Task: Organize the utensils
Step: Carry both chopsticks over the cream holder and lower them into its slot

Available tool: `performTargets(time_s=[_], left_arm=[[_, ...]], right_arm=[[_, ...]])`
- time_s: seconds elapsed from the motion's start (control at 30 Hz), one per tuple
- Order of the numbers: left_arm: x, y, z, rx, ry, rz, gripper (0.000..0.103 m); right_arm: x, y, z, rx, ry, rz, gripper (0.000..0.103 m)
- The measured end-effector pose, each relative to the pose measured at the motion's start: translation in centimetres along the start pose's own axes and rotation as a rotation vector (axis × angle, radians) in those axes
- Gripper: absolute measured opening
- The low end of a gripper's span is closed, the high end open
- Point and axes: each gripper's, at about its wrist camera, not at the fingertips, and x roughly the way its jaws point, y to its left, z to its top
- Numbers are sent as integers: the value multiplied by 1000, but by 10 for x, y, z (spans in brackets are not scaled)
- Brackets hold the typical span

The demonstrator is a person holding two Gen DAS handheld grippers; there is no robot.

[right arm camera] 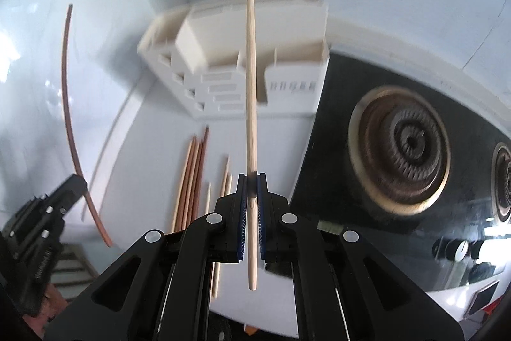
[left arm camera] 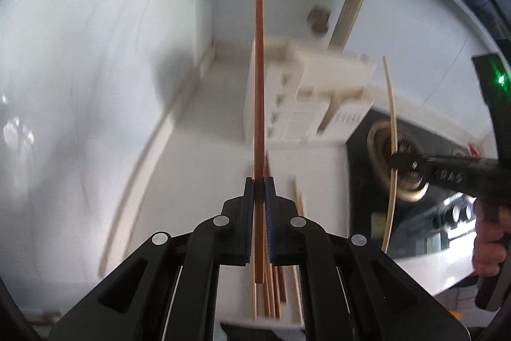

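Above the white counter point(right arm camera: 153, 149), both grippers raised, each carrying one stick.
Left gripper point(left arm camera: 259, 190): black linkage arms, blue ribbed pads pressed together on a reddish-brown chopstick point(left arm camera: 259, 79); slim round wooden rod, pointing straight away from the camera, butt end hanging below the pads.
Right gripper point(right arm camera: 252, 184): same build, jaws pinching a pale chopstick point(right arm camera: 250, 85); light wood, tapered, smooth.
Loose chopsticks point(right arm camera: 191, 178): flat on the counter under the grippers; a reddish bunch lying side by side, a few pale ones just beside them.
Utensil holder point(right arm camera: 236, 59): cream plastic, boxy, slotted and vented walls, standing beyond the loose sticks.
Stove point(right arm camera: 399, 149): glossy black glass, round ringed metal burner, right of the holder.
Background: blurred.
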Motion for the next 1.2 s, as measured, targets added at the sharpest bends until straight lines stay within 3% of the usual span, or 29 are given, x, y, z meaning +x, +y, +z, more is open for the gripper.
performTargets(time_s=[0.43, 0.77, 0.97, 1.2], left_arm=[[0, -26, 72, 40, -306, -30, 6], [10, -38, 117, 41, -533, -53, 6], [20, -36, 121, 80, -584, -39, 6], [38, -33, 117, 59, -596, -40, 6]], right_arm=[[-45, -4, 61, -84, -391, 55, 7], [-29, -14, 88, -94, -564, 56, 7], [-27, -29, 99, -64, -634, 61, 7], [-14, -41, 106, -49, -650, 83, 7]])
